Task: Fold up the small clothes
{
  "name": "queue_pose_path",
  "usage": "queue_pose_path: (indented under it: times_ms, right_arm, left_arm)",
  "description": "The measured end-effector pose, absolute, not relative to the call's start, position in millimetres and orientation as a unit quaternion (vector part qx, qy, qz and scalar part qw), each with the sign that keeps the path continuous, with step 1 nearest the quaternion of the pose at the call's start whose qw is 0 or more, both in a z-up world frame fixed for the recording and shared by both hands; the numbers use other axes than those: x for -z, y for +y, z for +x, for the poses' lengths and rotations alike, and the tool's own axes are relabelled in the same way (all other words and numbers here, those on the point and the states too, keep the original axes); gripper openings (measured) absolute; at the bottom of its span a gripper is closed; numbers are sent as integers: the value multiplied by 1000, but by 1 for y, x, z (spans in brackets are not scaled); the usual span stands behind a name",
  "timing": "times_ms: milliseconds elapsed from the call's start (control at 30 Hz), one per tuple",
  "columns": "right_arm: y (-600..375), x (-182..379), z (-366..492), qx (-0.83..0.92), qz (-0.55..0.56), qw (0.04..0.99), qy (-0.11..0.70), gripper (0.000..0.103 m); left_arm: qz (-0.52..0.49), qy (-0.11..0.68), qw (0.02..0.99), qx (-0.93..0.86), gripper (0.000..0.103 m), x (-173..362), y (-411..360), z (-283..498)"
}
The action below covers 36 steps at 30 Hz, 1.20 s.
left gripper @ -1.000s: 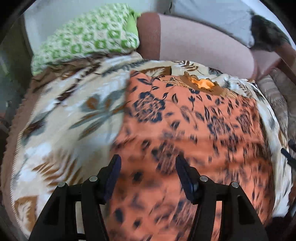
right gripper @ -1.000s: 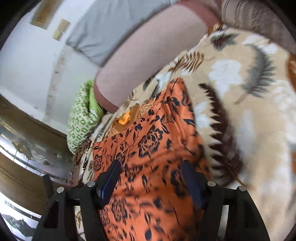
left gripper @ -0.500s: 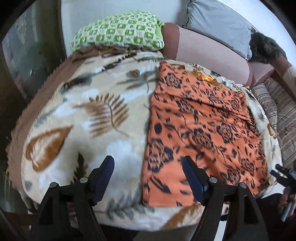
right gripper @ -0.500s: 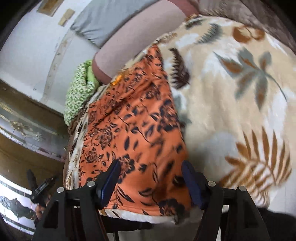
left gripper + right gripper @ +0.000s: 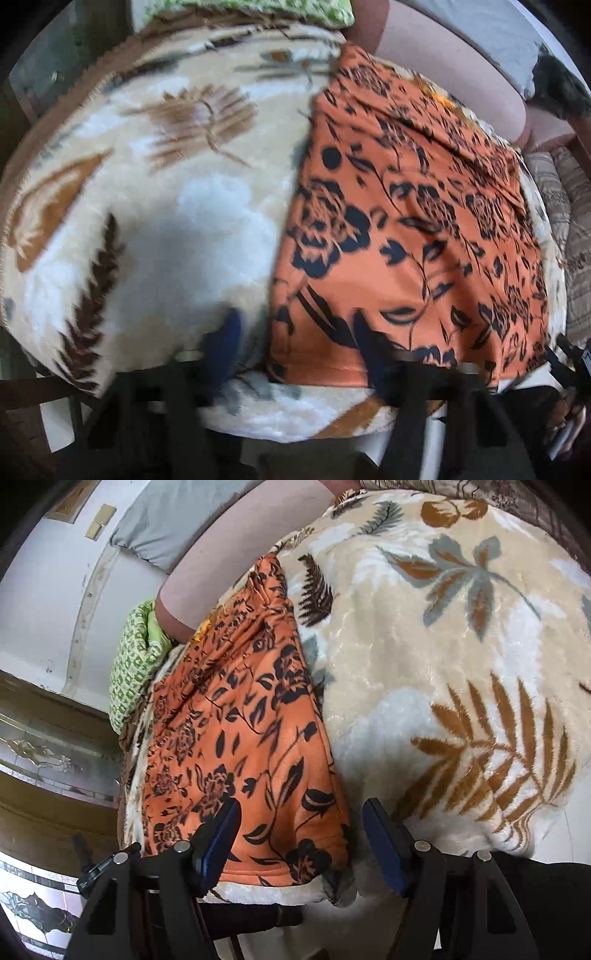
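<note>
Matt orange floral cloth garment (image 5: 413, 236), plush fleece blanket (image 5: 461, 657)

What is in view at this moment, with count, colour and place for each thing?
floral garment: one, orange with a dark flower print, lying flat along the blanket, its hem at the near edge.
plush blanket: one, cream with brown and grey leaves, covering the surface under the garment.
green cushion: one, green and white check, at the far end past the garment.
bolster: one, dusty pink, lying across the far end.
grey pillow: one, grey, behind the bolster against the wall.
striped fabric: brown-beige, right of the blanket in the left wrist view; count unclear.
left gripper: one, black with blue fingers, open at the garment's near left corner.
right gripper: one, black with blue fingers, open at the near right corner.
</note>
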State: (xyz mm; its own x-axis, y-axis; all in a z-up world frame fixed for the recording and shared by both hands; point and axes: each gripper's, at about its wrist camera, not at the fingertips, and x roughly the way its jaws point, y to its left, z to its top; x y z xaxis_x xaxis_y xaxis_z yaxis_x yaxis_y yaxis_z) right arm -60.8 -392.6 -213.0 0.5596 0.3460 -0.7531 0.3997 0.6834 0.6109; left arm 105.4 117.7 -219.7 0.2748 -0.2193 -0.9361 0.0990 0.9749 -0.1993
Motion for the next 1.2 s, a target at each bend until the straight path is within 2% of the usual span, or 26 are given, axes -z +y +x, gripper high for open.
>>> queue_pose_path:
  times_ms: [133, 167, 200, 333, 433, 500, 533, 600, 700, 767, 800, 833, 967, 1000, 1033, 1100, 1133, 1200]
  right_arm:
    - [-379, 225, -53, 10, 389, 782, 487, 69]
    - [-374, 227, -51, 6, 380, 782, 494, 58]
    - [-367, 228, -48, 5, 364, 781, 508, 42]
    - [-344, 224, -45, 21, 282, 796, 535, 25]
    - [-347, 219, -50, 7, 299, 795, 528, 15]
    - [-350, 215, -52, -11, 314, 797, 516, 14]
    - [-352, 213, -54, -18, 322, 798, 508, 14]
    - [-353, 215, -55, -29, 335, 795, 505, 14]
    - [-349, 223, -51, -21, 335, 784, 522, 14]
    - [-348, 228, -49, -21, 348, 772, 532, 18]
    - [-349, 229, -48, -17, 354, 766, 536, 19]
    - [-349, 231, -47, -16, 357, 762, 540, 19]
    - [-345, 234, -43, -11, 344, 765, 545, 19]
    - [-345, 235, -43, -11, 348, 763, 544, 19]
    - [-346, 235, -43, -14, 346, 767, 541, 19]
    - [-344, 234, -43, -20, 338, 772, 539, 19]
    - [-343, 234, -43, -20, 340, 772, 536, 19]
    - [-344, 228, -43, -27, 349, 777, 524, 15]
  left_arm:
    - [-30, 588, 799, 122, 35, 225, 106, 99]
    - [-25, 586, 801, 122, 33, 225, 105, 98]
    - [-30, 586, 800, 123, 33, 225, 106, 99]
    - [-49, 590, 794, 135, 36, 228, 115, 103]
    - [-74, 590, 792, 140, 36, 227, 122, 106]
    - [-63, 584, 797, 140, 33, 227, 119, 106]
    - [-56, 581, 800, 139, 22, 228, 118, 105]
    - [-55, 575, 803, 148, 14, 228, 117, 104]
    - [-47, 571, 805, 154, 13, 229, 114, 105]
    - [-49, 575, 801, 160, 23, 229, 115, 105]
    - [-55, 580, 795, 169, 36, 230, 115, 106]
    - [-60, 580, 793, 175, 40, 230, 114, 106]
    - [-55, 584, 793, 164, 40, 231, 111, 107]
    - [-55, 585, 793, 162, 38, 231, 111, 107]
    - [-50, 584, 794, 159, 27, 230, 111, 107]
    - [-37, 586, 795, 154, 14, 231, 110, 107]
    - [-47, 586, 793, 157, 10, 232, 113, 109]
    - [-70, 585, 791, 165, 7, 231, 119, 111]
